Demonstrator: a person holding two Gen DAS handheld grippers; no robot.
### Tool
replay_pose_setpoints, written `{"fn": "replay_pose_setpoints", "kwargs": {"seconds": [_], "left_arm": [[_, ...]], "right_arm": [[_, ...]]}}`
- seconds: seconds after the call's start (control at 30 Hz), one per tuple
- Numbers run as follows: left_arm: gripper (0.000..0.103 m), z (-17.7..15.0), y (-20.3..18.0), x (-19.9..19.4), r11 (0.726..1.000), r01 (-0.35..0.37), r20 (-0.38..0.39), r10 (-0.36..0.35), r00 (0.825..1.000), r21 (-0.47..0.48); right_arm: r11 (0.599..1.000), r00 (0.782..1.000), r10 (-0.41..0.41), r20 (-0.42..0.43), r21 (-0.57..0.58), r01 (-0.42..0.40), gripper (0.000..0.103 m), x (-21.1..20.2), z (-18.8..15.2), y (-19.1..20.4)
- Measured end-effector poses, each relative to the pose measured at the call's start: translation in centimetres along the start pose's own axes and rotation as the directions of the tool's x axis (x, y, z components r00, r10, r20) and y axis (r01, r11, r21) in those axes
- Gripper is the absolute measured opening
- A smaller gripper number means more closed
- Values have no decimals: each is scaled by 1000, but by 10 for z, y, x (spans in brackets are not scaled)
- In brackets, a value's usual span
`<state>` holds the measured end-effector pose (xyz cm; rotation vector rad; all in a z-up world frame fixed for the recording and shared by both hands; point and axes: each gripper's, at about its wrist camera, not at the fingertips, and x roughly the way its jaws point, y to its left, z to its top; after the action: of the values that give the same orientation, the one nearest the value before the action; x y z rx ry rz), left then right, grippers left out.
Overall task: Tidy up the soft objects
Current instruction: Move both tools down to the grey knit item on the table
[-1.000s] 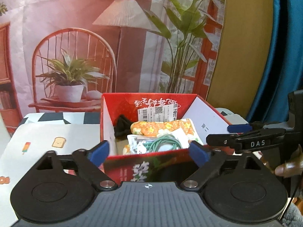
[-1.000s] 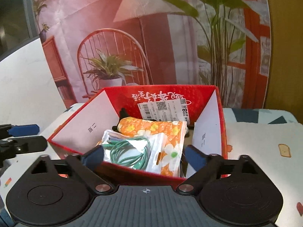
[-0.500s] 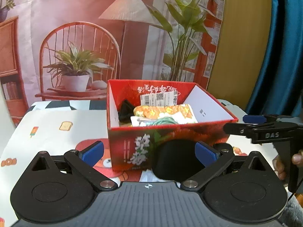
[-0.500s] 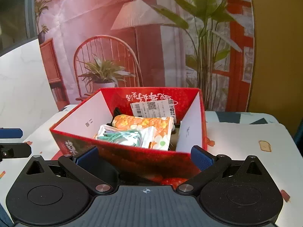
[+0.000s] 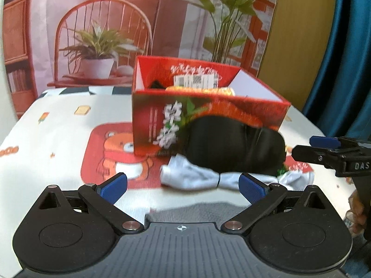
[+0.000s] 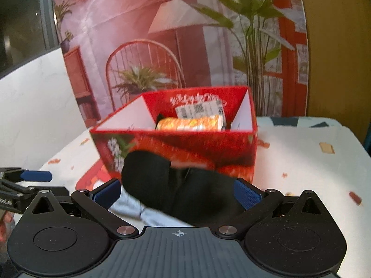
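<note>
Left hand-held gripper [image 5: 182,186] hangs low over the table [image 5: 58,143] with its 2 blue fingers spread wide, nothing between them. Just ahead of it a white sock [image 5: 190,176] lies flat on the bear-print cloth, and a black soft item [image 5: 234,146] sits right behind it, touching the front wall of the red box [image 5: 157,120]. Inside the box you can make out an orange floral pouch [image 6: 189,124] and a barcode label [image 6: 199,110]; the rest is blurry. Right hand-held gripper [image 6: 177,195] is also spread apart and empty, and in its view the black item fills the space between its fingers.
</note>
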<state>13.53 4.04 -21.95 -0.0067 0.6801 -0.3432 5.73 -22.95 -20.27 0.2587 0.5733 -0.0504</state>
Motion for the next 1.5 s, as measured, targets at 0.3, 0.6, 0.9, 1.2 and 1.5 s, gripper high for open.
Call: {"fn": "replay_pose_setpoints", "kwargs": {"seconds": [0.3, 0.6, 0.9, 1.2, 1.5], "left_arm": [[103, -23, 3, 5, 999, -17, -36, 16, 999, -27], [102, -34, 10, 11, 997, -16, -53, 12, 999, -77], [101, -38, 13, 13, 995, -8, -65, 1, 998, -104], [95, -41, 12, 20, 995, -7, -82, -2, 997, -103], [77, -48, 17, 38, 991, -31, -136, 13, 991, -132]], "right_arm": [[999, 996, -39, -83, -21, 38, 103, -2, -45, 13], [997, 984, -73, -162, -18, 71, 103, 5, -70, 14], [995, 981, -96, -168, -25, 93, 103, -2, -75, 15], [992, 979, -116, -170, 29, 122, 98, -4, -76, 4], [986, 971, -101, -215, 109, 126, 88, 0, -83, -9]]}}
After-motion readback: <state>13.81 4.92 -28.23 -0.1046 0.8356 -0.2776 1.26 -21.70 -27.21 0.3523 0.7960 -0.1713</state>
